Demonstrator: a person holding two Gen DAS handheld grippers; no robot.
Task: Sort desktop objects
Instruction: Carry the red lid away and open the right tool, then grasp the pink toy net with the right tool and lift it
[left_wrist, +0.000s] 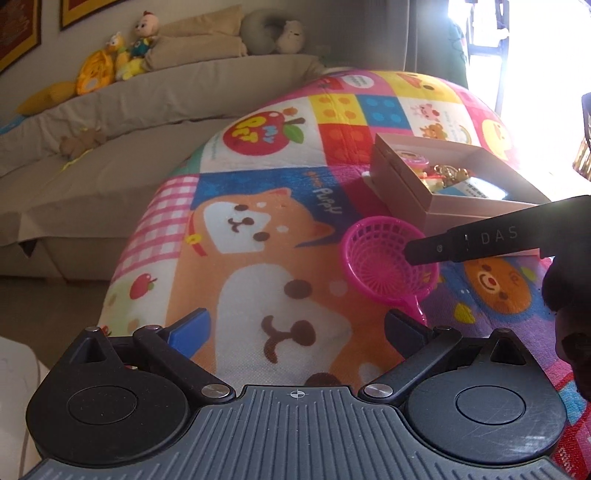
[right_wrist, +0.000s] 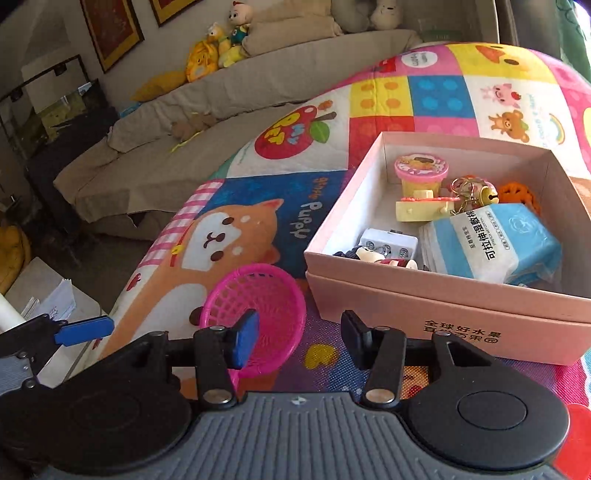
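Your table is covered w/ a bright cartoon blanket (right_wrist: 236, 236), puppy print in the middle. A beige sofa (left_wrist: 110, 122) runs along the far left, plush toys (right_wrist: 218, 48) lined up on its back.

On the right of the blanket sits your pink cardboard box (right_wrist: 436, 314), open at the top. Inside, biggest first: a blue-and-white tissue pack (right_wrist: 495, 243) at the near right; a cream toy piece (right_wrist: 417, 210) mid-box; a pink-lidded yellow tub (right_wrist: 421, 173) toward the far wall; a small white case (right_wrist: 388, 243) at the near left; a gold bell keychain (right_wrist: 476, 192) and sth orange (right_wrist: 517, 192) at the far right. A few small bits lie at the near wall, too hidden to tell.

The pink toy basket (right_wrist: 269, 306) w/ a handle lies on the blanket just left of the box's near corner, not in it.

Your right gripper (right_wrist: 299, 339) hovers just over the basket's right rim, jaws partly apart, nothing clamped; its blue pad (right_wrist: 245, 339) overlaps the basket in the right wrist view, contact unclear. In the left wrist view one of its black fingers (left_wrist: 443, 247) reaches over the basket.

Your left gripper (left_wrist: 299, 328) is spread wide over the puppy print, near left of the basket, empty.
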